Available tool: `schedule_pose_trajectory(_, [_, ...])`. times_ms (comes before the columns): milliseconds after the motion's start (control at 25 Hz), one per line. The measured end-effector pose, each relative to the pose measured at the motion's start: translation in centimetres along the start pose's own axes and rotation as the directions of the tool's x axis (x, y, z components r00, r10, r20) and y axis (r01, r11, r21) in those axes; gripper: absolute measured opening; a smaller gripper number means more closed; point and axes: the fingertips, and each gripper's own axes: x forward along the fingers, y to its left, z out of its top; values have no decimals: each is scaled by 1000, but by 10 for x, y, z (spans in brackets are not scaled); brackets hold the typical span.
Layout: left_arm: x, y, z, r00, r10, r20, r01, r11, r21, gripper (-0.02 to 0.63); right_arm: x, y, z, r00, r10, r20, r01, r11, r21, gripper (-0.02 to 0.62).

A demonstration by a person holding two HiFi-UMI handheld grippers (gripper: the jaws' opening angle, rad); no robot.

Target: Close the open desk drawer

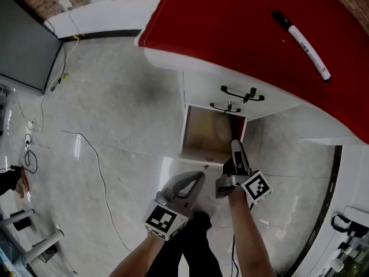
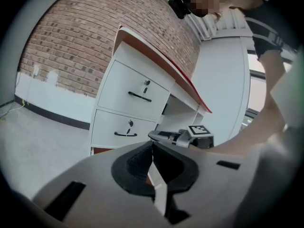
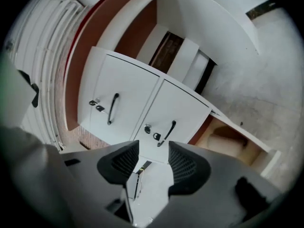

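R gripper (image 3: 154, 158): jaws wide apart, nothing between the pads, only floor and drawer fronts beyond them. L gripper (image 2: 152, 161): pads pressed together, holding nothing. No legible writing anywhere; the only print is the black/white square pattern on each marker cube (image 1: 256, 187), and any print on the pen (image 1: 301, 45) is too small to read. In head view both forearms reach fwd from the bottom edge, R gripper (image 1: 235, 148) ahead of L gripper (image 1: 198, 178), its tip at the R front corner of the open drawer (image 1: 209, 133); can't tell contact there, but R gripper view shows the jaws clear of it. That drawer is the lowest of three in the desk (image 1: 230, 16), pulled out, pale wood inside; the two above it are shut, w/ black handles (image 1: 242, 93). R gripper view is rolled, so the drawer fronts stand sideways; it alone shows a keyhole (image 3: 148, 127) by each handle. L gripper view alone shows the brick wall (image 2: 71, 46) behind the desk, plus the other gripper's cube. Only head view shows the pen, near the R side of the red top, and the cable (image 1: 86, 149) on the floor.
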Motion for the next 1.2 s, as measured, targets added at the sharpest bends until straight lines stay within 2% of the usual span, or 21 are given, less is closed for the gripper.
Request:
schedule_pose_trajectory(80, [-9,-10,13,1000,6,-7,-6,1000,29,11,-30,18,-1,1000,-4,-13,3,997,-77,171])
schedule_pose_trajectory(160, [-18,-17,21,1000,14,-23,-13,999,47,11,-55,43,-9,999,13,-33,-17,990,-143,75])
schedule_pose_trajectory(240, [-26,-27,28,1000,18,-26,-16,999,48,11,-74,66,-19,997,26,-68,-41,973,-228,32])
schedule_pose_trajectory(480, [-38,-64,32,1000,-7,-22,8,999,38,11,-123,95,-27,993,-11,-121,-46,889,-456,18])
schedule_pose_trajectory(600, [-46,-80,28,1000,-13,-26,13,999,29,11,-141,97,-23,992,-48,-114,-24,829,-559,18])
schedule_pose_trajectory(680, [-51,-88,25,999,-16,-36,17,999,30,11,-152,100,-22,992,-59,-110,-20,795,-607,18])
schedule_pose_trajectory(800, [-59,-95,21,999,-13,-48,14,1000,25,9,-167,108,-31,990,-68,-125,-29,766,-643,18])
schedule_pose_trajectory(920, [-68,-104,17,998,-22,-64,24,999,26,9,-183,114,-50,985,-72,-155,-48,755,-654,18])
schedule_pose_trajectory(1080, [-68,-105,19,996,-25,-85,31,998,59,9,-190,117,-68,977,-93,-191,-48,778,-626,18])
schedule_pose_trajectory(1200, [-67,-106,22,995,-33,-95,39,997,69,9,-192,116,-69,974,-102,-202,-48,780,-624,18])
